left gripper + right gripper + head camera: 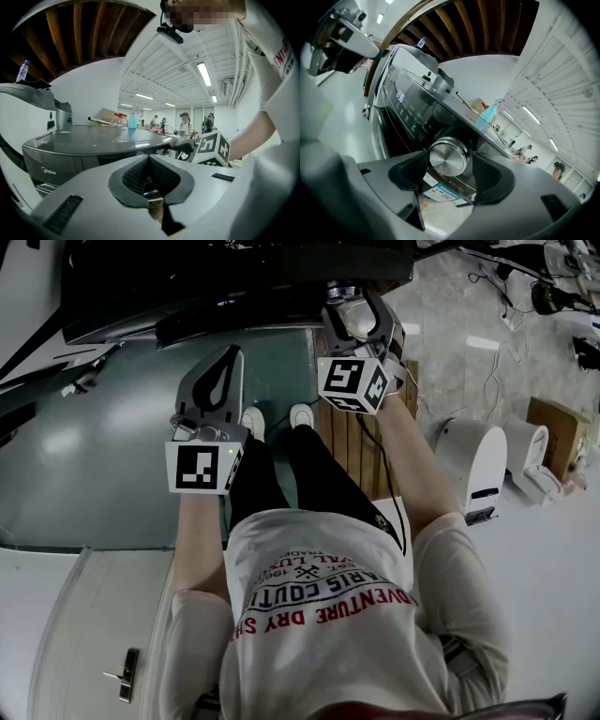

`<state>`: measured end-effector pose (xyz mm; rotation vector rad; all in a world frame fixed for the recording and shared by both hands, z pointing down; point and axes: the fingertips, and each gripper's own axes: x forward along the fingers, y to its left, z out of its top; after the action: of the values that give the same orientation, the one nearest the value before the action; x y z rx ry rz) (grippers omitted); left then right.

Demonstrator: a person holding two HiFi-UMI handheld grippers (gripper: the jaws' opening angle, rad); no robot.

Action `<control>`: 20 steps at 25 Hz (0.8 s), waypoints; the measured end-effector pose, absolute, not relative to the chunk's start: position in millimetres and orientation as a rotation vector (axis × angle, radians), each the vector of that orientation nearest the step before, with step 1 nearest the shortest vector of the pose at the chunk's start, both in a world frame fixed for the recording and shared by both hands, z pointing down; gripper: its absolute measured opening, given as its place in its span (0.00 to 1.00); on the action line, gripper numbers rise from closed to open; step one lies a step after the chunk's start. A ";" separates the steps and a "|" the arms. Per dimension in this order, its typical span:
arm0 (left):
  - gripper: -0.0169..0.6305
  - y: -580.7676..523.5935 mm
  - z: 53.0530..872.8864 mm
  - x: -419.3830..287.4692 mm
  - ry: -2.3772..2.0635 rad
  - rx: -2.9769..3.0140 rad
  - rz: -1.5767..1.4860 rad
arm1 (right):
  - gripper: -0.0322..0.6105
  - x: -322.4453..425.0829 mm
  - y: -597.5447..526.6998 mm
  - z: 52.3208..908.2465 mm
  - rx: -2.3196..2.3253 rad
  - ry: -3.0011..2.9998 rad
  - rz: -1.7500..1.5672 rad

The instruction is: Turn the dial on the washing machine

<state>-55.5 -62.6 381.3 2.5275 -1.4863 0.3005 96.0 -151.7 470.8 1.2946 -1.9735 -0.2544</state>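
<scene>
Right gripper view shows the dial [447, 158], a round brushed-metal knob on the sloping front of the washing machine [408, 112], sitting right between the two jaws of the right claw [451, 171]. The jaws stand wide apart, one on each side of the knob. The dark pads [487, 174] do not seem to press on it: a gap shows on the right side, while the left pad lies just beside the rim. So the claw surrounds the dial without holding it.

How far the dial has been turned cannot be read from its plain face or from the lit control panel [401, 96] to its left. Judging by the loose jaws, a firm grip and a twist would still be needed to move the knob any further.

Head view puts the right claw [361, 310] up against the dark machine [234, 277] at the top. The left claw [220, 371] hangs lower and to the left, apart from it. Left gripper view shows the left claw [150, 159] with its pads pressed together and nothing between them
</scene>
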 end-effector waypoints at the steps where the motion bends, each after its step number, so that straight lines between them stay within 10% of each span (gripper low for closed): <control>1: 0.05 -62.5 380.7 -55.2 -1.486 2.526 0.303 | 0.53 96.8 -151.0 470.8 1.292 -1.966 -0.252; 20: 0.05 -60.5 382.9 -64.7 -1.495 2.493 0.292 | 0.47 103.5 -154.6 473.3 1.429 -2.190 0.337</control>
<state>-64.7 -60.5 382.9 2.4933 -1.4947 0.2920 103.5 -154.6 473.3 1.4286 -2.1900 0.3367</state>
